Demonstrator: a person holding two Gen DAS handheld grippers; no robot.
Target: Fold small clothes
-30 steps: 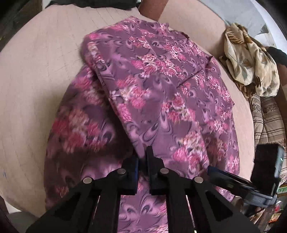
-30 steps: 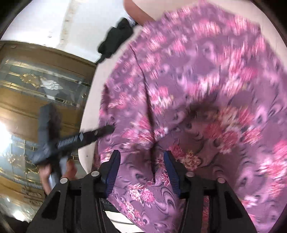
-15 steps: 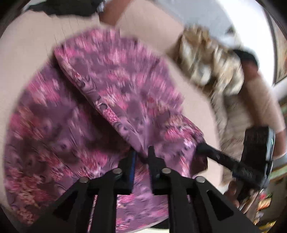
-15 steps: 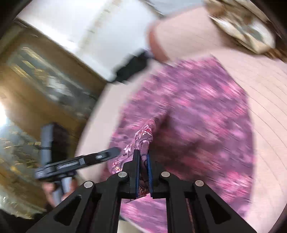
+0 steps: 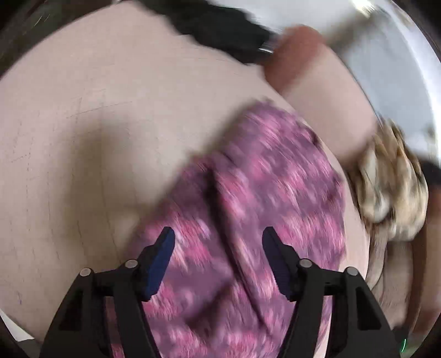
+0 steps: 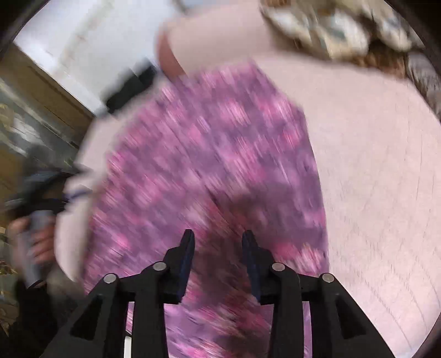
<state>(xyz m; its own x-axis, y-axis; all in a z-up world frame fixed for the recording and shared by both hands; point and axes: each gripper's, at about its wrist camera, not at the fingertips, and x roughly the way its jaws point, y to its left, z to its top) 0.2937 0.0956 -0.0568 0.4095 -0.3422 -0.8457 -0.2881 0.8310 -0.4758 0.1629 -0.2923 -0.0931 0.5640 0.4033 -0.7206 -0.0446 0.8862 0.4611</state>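
A purple garment with pink flowers (image 5: 275, 192) lies folded on the pale pink surface (image 5: 96, 137); a fold ridge runs down its middle. It also shows in the right wrist view (image 6: 215, 154), blurred by motion. My left gripper (image 5: 217, 234) is open above the near part of the garment and holds nothing. My right gripper (image 6: 217, 236) is open, its jaws apart over the near edge of the garment. In the right wrist view the left gripper (image 6: 41, 192) shows at the far left, in a hand.
A crumpled beige patterned cloth (image 5: 391, 187) lies at the right edge of the surface; it also shows in the right wrist view (image 6: 330, 24). A black item (image 5: 220, 33) lies at the far edge. A wooden glazed door (image 6: 33, 104) stands at the left.
Both grippers were shut on the garment half a second ago and have now opened and let it go. The garment has dropped onto the surface, folded narrower.
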